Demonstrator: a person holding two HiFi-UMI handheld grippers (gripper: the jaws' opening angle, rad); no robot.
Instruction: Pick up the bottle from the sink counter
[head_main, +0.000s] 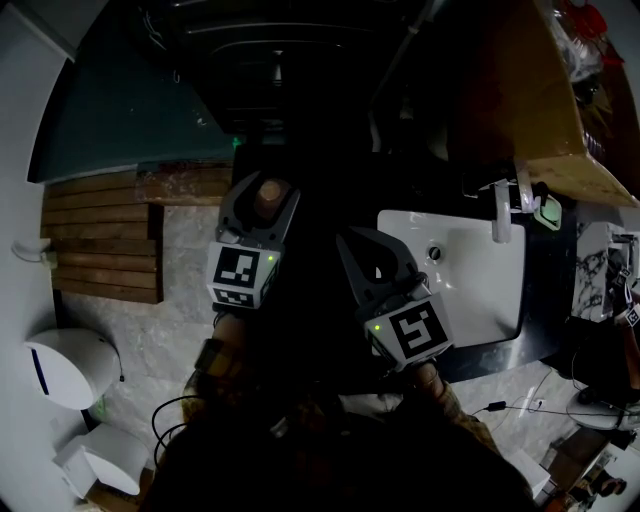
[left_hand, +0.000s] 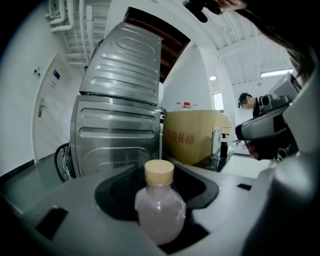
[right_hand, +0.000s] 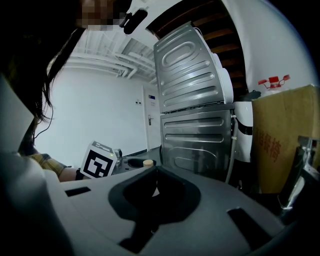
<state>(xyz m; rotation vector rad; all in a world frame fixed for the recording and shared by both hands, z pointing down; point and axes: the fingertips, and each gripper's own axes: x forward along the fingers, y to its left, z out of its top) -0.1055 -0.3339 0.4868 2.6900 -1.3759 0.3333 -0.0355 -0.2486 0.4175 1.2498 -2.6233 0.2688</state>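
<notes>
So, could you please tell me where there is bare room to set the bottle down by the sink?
The white sink is bare from the faucet to the drain. The dark counter along its edge looks free too, though dim. Behind the faucet it is crowded by a cardboard box.

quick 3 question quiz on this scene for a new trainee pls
1. True or false: the left gripper is shut on the bottle.
2. The bottle's cap is: A red, B tan, C blue?
3. What does the right gripper hold?
Key: 1 true; 2 B; 3 nothing, its jaws are together.
</notes>
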